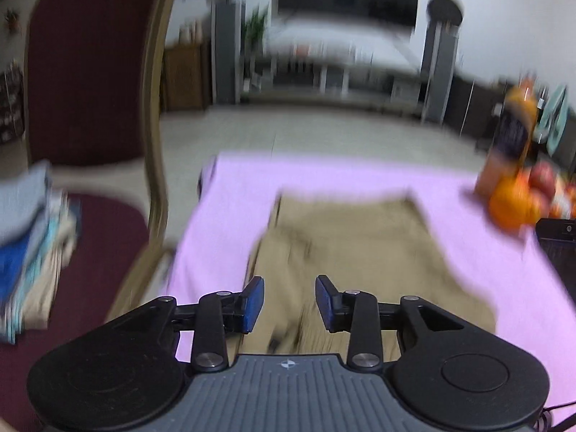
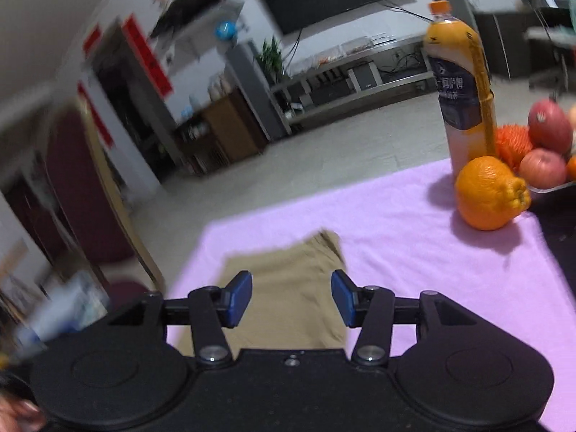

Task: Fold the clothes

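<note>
A tan garment (image 1: 345, 248) lies folded flat on a pink cloth (image 1: 230, 216) that covers the table. My left gripper (image 1: 289, 300) hovers over the garment's near part, open, with nothing between its blue pads. In the right wrist view the same tan garment (image 2: 288, 288) lies below my right gripper (image 2: 291, 297), which is open and empty too. The pink cloth (image 2: 414, 252) spreads to the right of it. The left wrist view is blurred by motion.
A dark red chair (image 1: 86, 72) stands left of the table with a pile of folded clothes (image 1: 28, 248) on its seat. At the table's right are an orange (image 2: 489, 194), a tall drink bottle (image 2: 460, 82), apples (image 2: 543, 144) and a dark device (image 1: 558, 244).
</note>
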### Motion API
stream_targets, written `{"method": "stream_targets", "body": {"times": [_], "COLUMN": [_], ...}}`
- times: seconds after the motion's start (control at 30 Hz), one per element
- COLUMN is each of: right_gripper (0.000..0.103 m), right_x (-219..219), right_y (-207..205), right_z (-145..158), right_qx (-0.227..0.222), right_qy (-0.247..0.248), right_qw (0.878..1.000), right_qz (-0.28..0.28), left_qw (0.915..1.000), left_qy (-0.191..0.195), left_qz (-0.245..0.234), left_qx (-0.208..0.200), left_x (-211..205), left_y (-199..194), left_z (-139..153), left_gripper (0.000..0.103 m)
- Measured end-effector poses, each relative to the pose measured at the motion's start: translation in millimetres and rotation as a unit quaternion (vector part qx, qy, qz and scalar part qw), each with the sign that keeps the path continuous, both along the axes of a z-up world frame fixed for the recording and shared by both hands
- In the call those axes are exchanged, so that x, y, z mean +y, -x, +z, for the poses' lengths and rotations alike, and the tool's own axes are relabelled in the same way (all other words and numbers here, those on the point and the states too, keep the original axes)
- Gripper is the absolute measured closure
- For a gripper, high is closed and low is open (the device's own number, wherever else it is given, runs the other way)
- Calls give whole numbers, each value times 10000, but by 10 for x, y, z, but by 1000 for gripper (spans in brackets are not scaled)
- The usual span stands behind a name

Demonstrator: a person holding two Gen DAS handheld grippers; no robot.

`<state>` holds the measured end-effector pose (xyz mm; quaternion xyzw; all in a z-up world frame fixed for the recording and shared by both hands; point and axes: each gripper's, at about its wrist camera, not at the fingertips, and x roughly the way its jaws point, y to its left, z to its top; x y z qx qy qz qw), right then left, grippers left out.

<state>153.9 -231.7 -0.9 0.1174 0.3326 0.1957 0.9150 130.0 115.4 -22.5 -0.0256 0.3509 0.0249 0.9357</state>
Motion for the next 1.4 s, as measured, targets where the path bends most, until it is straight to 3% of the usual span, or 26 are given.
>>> {"method": "stream_targets", "body": {"times": [0.07, 0.1, 0.23, 0.37, 0.5, 0.57, 0.7, 0.77, 0.8, 0.87, 0.9, 0.93, 0.97, 1.0, 1.03, 1.17, 1.23, 1.3, 1.4], "right_gripper": [55, 55, 58, 58, 59, 59, 59, 55, 47, 37, 38, 42, 64, 94, 98, 98, 98, 99, 99], "right_x": [121, 181, 381, 728, 1057, 1140, 1125, 1046, 981, 848, 828, 841, 853, 865, 877, 1025, 1154, 1257, 1263], "right_y": [32, 19, 85, 276, 379, 390, 389, 382, 371, 331, 298, 256, 213, 171, 129, 7, -18, -47, -11], "right_z": [-204, -329, -587, -610, -857, -961, -860, -752, -683, -556, -537, -549, -561, -573, -585, -647, -728, -871, -905], "right_qx": [191, 349, 897, 786, 1044, 1201, 1242, 1148, 1061, 888, 846, 837, 827, 817, 806, 692, 708, 901, 916], "right_qy": [614, 740, 585, 627, 1387, 1673, 1684, 1462, 1289, 917, 786, 694, 602, 510, 418, 290, 607, 1010, 1104], "right_qw": [9977, 9961, 9882, 9680, 9458, 9398, 9410, 9472, 9528, 9640, 9676, 9703, 9728, 9752, 9774, 9825, 9810, 9771, 9762], "right_qz": [213, 339, 1093, 2298, 2744, 2729, 2659, 2613, 2536, 2335, 2244, 2161, 2078, 1995, 1911, 1705, 1702, 1639, 1629], "left_qw": [9988, 9973, 9924, 9926, 9883, 9881, 9929, 9965, 9978, 9989, 9990, 9990, 9989, 9987, 9985, 9985, 9964, 9961, 9967], "left_qy": [165, 309, 708, 401, -131, -300, -102, 93, 194, 204, 137, 66, -16, -99, -183, -363, -201, -221, -230], "left_qz": [73, 97, 16, 43, 17, -26, -57, -141, -212, -321, -366, -411, -442, -472, -502, -326, -292, -316, -294], "left_qx": [459, 662, 1005, 1147, 1522, 1510, 1185, 817, 594, 281, 221, 166, 155, 146, 137, 249, 774, 792, 722], "left_x": [99, 153, 267, 155, 48, 3, 61, 81, 75, 11, -46, -105, -165, -224, -284, -310, -288, -288, -294], "left_y": [56, 85, 238, 283, 200, 206, 275, 325, 349, 362, 324, 283, 197, 109, 20, -306, -446, -463, -412], "left_z": [-205, -296, -480, -552, -712, -716, -610, -497, -431, -347, -336, -326, -329, -333, -337, -463, -651, -705, -673], "left_gripper": [70, 76, 80, 80, 73, 73, 77, 78, 78, 78, 78, 78, 78, 78, 77, 78, 79, 78, 78]}}
